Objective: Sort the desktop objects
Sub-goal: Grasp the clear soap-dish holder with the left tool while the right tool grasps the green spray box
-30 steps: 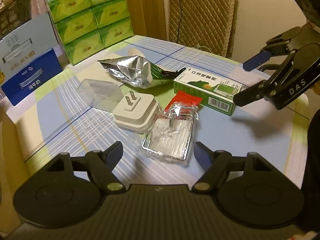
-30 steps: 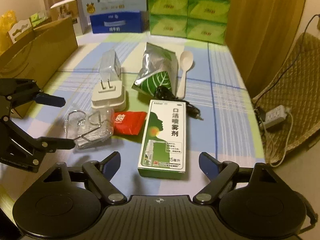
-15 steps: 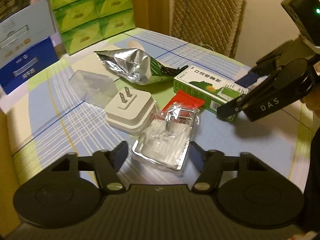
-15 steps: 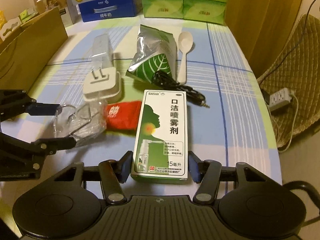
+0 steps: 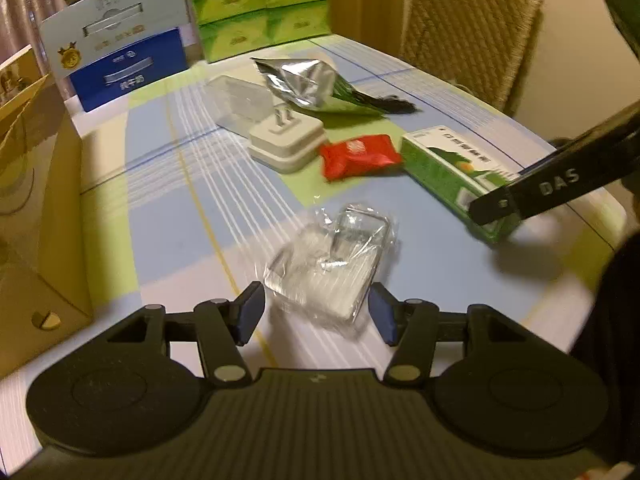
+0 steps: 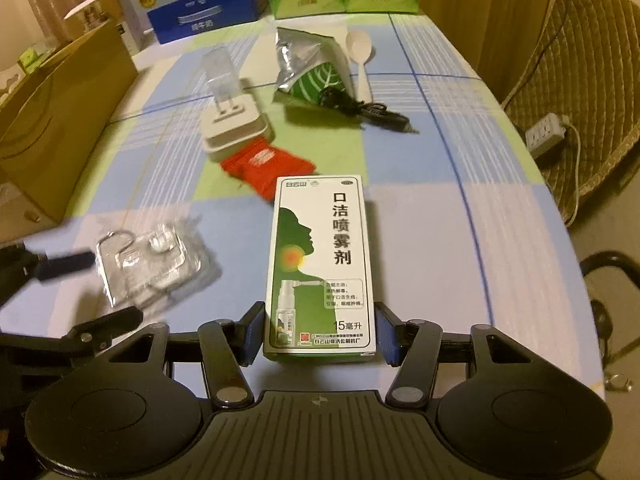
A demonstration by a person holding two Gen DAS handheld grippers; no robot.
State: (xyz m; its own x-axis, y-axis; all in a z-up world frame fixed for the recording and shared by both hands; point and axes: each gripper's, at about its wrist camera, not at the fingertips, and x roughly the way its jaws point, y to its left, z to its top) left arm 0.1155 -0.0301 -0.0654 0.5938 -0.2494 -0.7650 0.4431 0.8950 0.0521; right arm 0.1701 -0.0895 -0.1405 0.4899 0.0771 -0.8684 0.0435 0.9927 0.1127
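On the far left stands a brown cardboard box (image 6: 60, 112), just off the worktop (image 6: 420, 200). Near it, the left tool (image 5: 316, 312) has its two blue-tipped fingers on either side of a clear plastic packet with a metal hook (image 5: 332, 256) inside. The packet looks lifted a little off the worktop and blurry. I cannot tell if the fingers really press on it or just sit beside it.

In the middle lie a white plug adapter (image 5: 286, 142) with a clear cover (image 5: 240, 100) behind it, and a small red packet (image 5: 360, 155) touching the adapter's side. Behind them are a crumpled silver and green bag (image 6: 308, 64), a black cable (image 6: 360, 110) and a white spoon (image 6: 360, 56).

To the right, the right tool (image 6: 320, 332) has its fingers spread around the near end of the green and white mouth spray box (image 6: 322, 260). The box lies flat, and the fingers are very close to its sides but not squeezing yet, as far as I can see.

I think both tools are at the picking-up step. Next, the right tool needs to close on the box evenly, then lift it straight up. The left one needs a gentle hold, since the packet is slippery and soft.
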